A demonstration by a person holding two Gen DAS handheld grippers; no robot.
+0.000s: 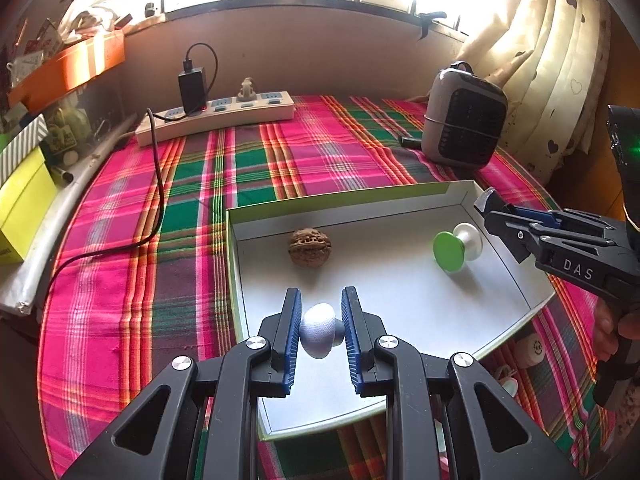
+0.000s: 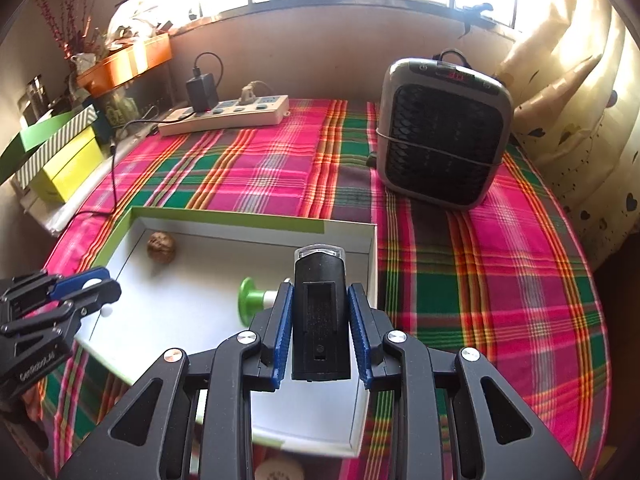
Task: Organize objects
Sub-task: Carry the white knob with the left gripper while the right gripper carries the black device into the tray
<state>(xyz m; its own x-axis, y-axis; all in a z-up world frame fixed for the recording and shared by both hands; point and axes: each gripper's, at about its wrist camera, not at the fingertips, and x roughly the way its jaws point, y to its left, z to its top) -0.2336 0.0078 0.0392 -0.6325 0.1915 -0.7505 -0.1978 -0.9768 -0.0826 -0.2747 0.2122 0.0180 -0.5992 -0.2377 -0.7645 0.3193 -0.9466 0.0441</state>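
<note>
A shallow white box with green rim [image 1: 400, 196] [image 2: 224, 216] lies on the plaid cloth. In it are a walnut [image 1: 310, 248] [image 2: 161, 248] and a green-and-white knob [image 1: 456, 249] [image 2: 252, 300]. My left gripper [image 1: 320, 320] is shut on a small white egg-shaped object [image 1: 319, 330] and holds it over the box's near part. My right gripper [image 2: 320, 320] is shut on a black device with a clear tip [image 2: 319, 316] over the box's right side; it also shows in the left wrist view [image 1: 490, 204].
A grey fan heater [image 1: 464, 116] [image 2: 444, 132] stands at the back right. A white power strip [image 1: 216, 118] [image 2: 224, 114] with a charger and cable lies at the back. Boxes and clutter fill the left shelf [image 1: 24, 200]. Small white items [image 1: 530, 348] lie beside the box.
</note>
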